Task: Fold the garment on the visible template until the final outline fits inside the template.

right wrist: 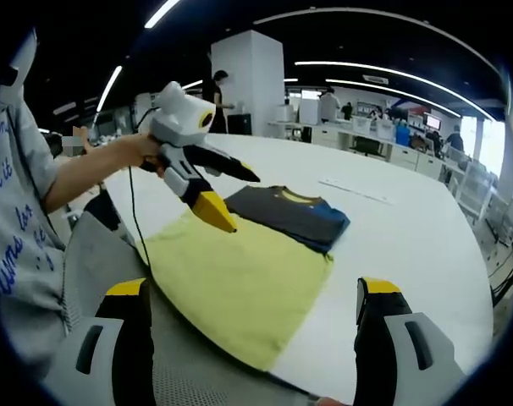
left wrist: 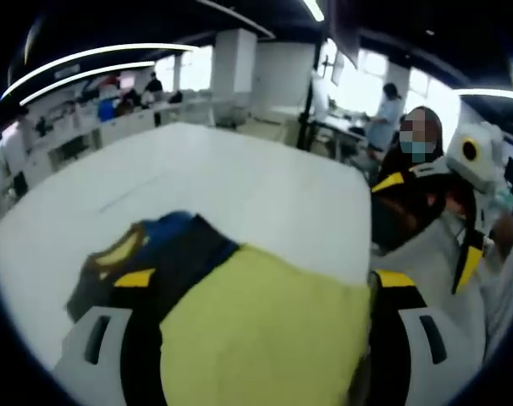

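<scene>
Right gripper view: yellow garment (right wrist: 239, 283) lies flat, left claw (right wrist: 227, 199) apart above it, right claw (right wrist: 252, 321) apart.

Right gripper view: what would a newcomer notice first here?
The yellow cloth spread on the white table, hanging over its near edge. Behind it lies a folded dark garment with a yellow collar. The left tool, held in a person's hand, hovers over the cloth's far edge, jaws apart.

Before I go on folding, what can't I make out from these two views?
- Left gripper view: yellow cloth sheet covers the gap between that gripper's jaws; grip unclear.
- Same view: dark blue folded T-shirt is blurred.
- Right gripper view: the sheet's near edge drops past the white table.
</scene>
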